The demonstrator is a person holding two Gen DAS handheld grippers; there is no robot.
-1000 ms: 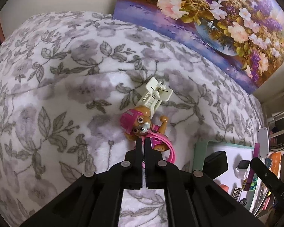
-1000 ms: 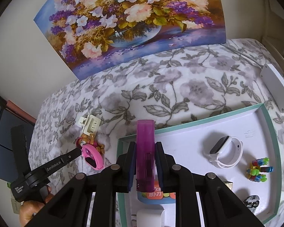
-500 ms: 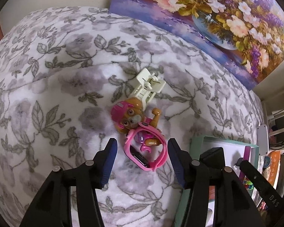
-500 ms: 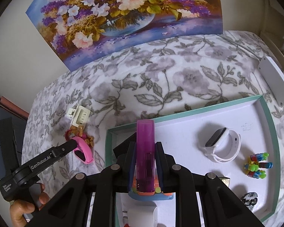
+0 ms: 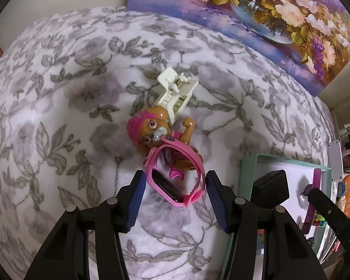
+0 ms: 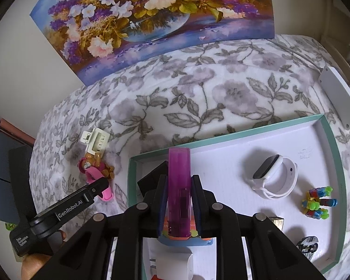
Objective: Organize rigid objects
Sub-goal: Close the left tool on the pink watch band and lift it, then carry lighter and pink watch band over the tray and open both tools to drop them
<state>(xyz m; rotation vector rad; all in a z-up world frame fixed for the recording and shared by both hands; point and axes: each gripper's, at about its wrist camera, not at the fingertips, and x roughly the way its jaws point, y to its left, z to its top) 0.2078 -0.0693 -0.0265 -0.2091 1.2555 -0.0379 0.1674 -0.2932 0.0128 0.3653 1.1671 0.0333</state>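
The left hand-held gripper [image 5: 173, 194] stands spread around the pink band [image 5: 175, 175], left of the tray [image 6: 333, 140]; light, springy, best pinched across its stiff screen. The right hand-held gripper [image 6: 179, 186] clamps a purple tube [image 6: 178, 186].

Two watches show: a pink one [image 5: 175, 177] on the blanket at left and a white one [image 6: 276, 177] in the tray. There is one tray [image 6: 336, 154], one dog figure [image 5: 156, 130], one cream clip [image 5: 175, 93] far of it, one purple tube [image 6: 178, 186], one white charger [image 6: 172, 263] near, one cluster of coloured block figures [image 6: 317, 204] at right, one black box [image 5: 270, 186], one grey plate [image 6: 339, 96] far right, and one painting [image 6: 151, 18].
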